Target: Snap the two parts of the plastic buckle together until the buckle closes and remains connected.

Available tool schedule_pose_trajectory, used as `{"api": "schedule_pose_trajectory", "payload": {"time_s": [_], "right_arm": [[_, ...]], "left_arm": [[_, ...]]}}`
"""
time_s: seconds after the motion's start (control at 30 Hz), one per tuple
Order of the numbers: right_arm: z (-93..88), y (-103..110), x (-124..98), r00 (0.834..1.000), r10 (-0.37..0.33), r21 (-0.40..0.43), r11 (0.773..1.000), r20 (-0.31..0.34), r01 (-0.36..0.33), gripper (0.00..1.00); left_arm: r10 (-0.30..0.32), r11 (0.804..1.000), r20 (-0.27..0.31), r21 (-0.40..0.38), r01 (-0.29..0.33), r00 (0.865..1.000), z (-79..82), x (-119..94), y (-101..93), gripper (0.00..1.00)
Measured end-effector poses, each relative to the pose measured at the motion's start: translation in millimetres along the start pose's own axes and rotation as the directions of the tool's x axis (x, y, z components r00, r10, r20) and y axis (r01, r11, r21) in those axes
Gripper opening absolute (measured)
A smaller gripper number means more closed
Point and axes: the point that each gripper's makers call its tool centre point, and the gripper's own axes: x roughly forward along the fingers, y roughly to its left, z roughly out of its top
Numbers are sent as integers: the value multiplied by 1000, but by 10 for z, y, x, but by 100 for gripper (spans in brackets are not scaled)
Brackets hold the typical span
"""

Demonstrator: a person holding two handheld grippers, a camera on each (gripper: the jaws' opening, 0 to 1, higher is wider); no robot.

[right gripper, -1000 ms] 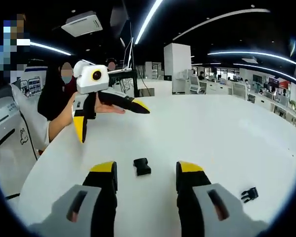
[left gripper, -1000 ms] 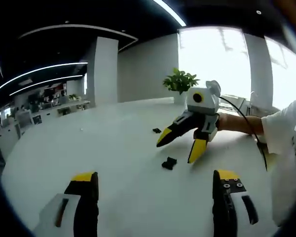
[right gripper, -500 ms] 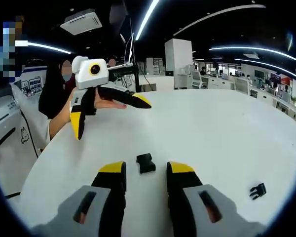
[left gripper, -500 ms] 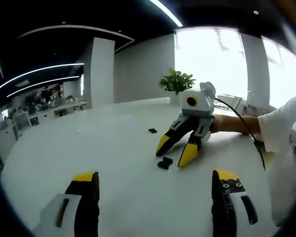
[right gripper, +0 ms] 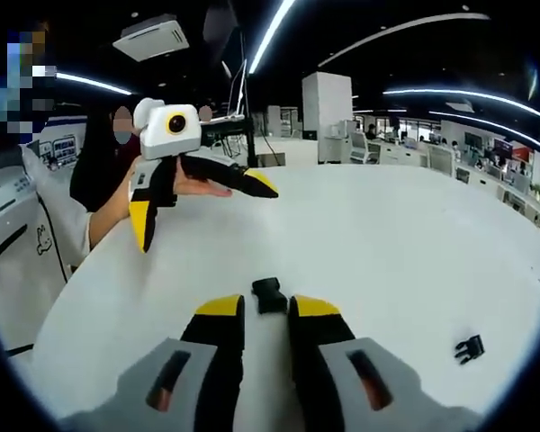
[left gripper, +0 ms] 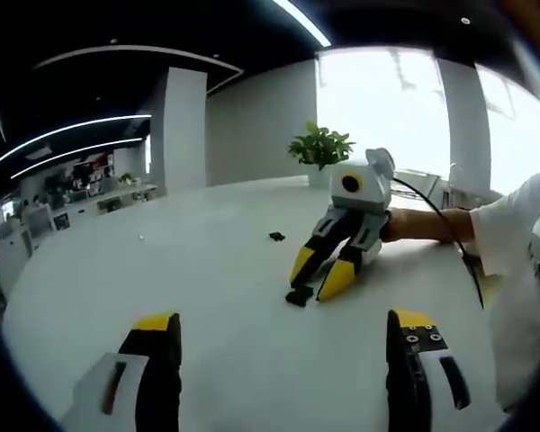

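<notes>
Two black buckle parts lie apart on the white round table (right gripper: 396,243). One buckle part (right gripper: 268,295) sits right at my right gripper's (right gripper: 267,308) tips, whose yellow-tipped jaws stand narrowly open on either side of it, low on the table. In the left gripper view that same buckle part (left gripper: 297,295) lies under the right gripper (left gripper: 319,277). The other buckle part (right gripper: 469,347) rests at the right of the table, small and farther off (left gripper: 276,237). My left gripper (left gripper: 283,328) is wide open and holds nothing; a hand keeps the left gripper (right gripper: 202,207) raised above the table.
A potted plant (left gripper: 322,148) stands at the table's far edge by bright windows. A white sleeve (left gripper: 513,234) and a black cable (left gripper: 432,202) are at the right. A person (right gripper: 103,162) sits beyond the table's left edge, and office desks (right gripper: 414,153) fill the background.
My right gripper has dropped toward the table and narrowed its jaws around the near buckle part. The left gripper has stayed raised and wide open.
</notes>
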Motion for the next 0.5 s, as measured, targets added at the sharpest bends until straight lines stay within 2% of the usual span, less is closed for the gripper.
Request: {"api": "schedule_pose_trajectory", "payload": {"time_s": [0.13, 0.37, 0.5], "right_arm": [[-5, -9, -2, 1000, -21, -9, 1000, -8, 20, 12], [-16, -42, -22, 996, -84, 21, 996, -20, 85, 12], [-37, -95, -58, 984, -172, 105, 979, -37, 175, 12]], "left_arm": [[5, 1000, -7, 6, -5, 1000, -9, -1, 11, 96], [5, 1000, -9, 2, -5, 1000, -12, -1, 11, 96], [4, 1000, -9, 0, -4, 1000, -17, -5, 5, 96]]}}
